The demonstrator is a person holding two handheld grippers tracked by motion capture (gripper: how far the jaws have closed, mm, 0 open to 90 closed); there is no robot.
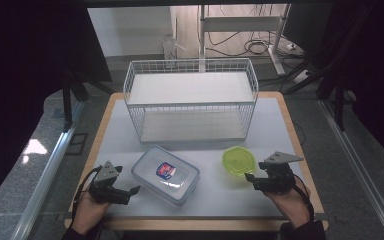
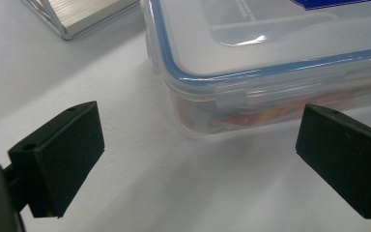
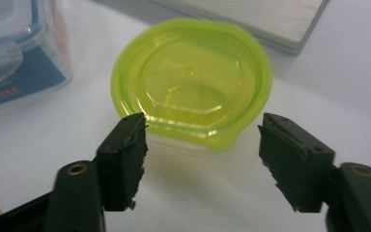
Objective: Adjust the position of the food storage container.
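Table [image 1: 280, 125]: pale top with a wooden rim. A bare strip runs along the near edge in front of both containers, and there is open surface between them.

Left gripper [image 1: 130, 192]: held low at the near left, jaws spread wide and empty. In the left gripper view the clear lidded box [image 2: 270, 63] lies just beyond the jaws, its near corner and side latch facing the gap; nothing touches it.

Right gripper [image 1: 251, 181]: held at the near right, jaws parted and holding nothing. In the right gripper view the green container [image 3: 193, 82] sits just past the jaw tips, its near rim level with them; contact cannot be confirmed.

Containers: the clear lidded box [image 1: 165, 174] sits near centre-left, lid on, with a blue seal line and a blue-and-red label. Coloured contents show through its wall but cannot be identified. The green container [image 1: 239, 161] stands right of it, apart, translucent, with nothing visible inside.

Wire rack [image 1: 190, 100]: white, two shelves, at the far middle of the table, both shelves bare. Its near base edge lies close behind both containers.

Obscured: the box is cut off at the top and right of the left gripper view; the label text is unreadable
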